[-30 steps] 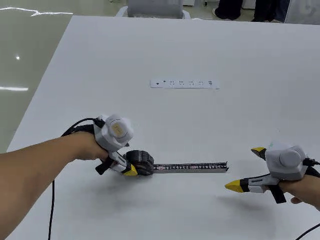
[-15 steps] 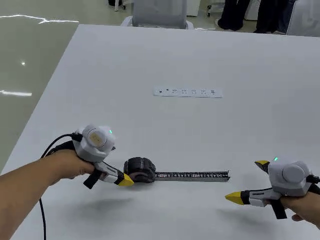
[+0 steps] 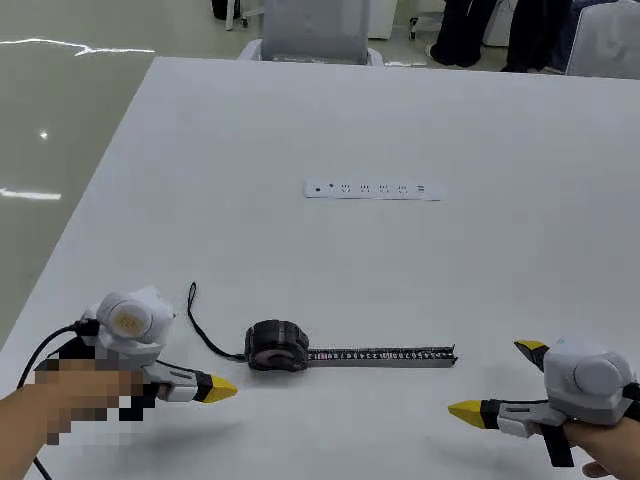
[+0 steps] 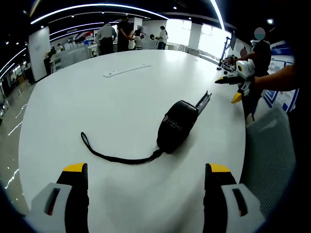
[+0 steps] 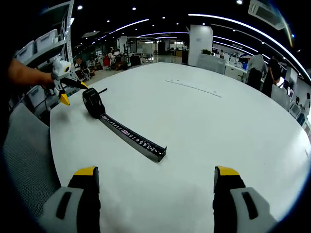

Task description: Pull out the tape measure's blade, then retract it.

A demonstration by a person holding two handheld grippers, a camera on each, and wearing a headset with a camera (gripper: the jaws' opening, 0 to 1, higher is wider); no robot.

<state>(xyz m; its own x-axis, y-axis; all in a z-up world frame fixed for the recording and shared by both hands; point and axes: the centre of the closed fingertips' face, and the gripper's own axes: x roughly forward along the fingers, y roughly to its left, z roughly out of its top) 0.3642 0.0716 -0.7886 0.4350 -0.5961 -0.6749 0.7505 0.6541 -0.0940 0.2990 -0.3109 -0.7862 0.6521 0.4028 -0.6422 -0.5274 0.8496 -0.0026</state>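
- The left gripper (image 4: 146, 170) has its jaws spread wide. Only bare table (image 4: 73, 107) lies between them, and it holds and touches nothing.
- The black tape measure (image 4: 177, 125) lies on the table just ahead of the left gripper's jaws, with a clear gap between them.
- A thin black strap (image 4: 112, 156) runs from the tape measure's near end in a loose curve toward the left gripper. It stops short of the jaws.
- The blade (image 3: 380, 354) sticks out of the far side of the tape measure and lies flat on the table, pointing toward the right gripper (image 3: 497, 380).
- The right gripper's jaws are also wide apart and grip nothing.
- In the right gripper view, the blade's hooked end lies ahead of the jaws, near them but not touching.
- A white power strip (image 3: 372, 189) lies farther out on the table, well apart from both grippers.
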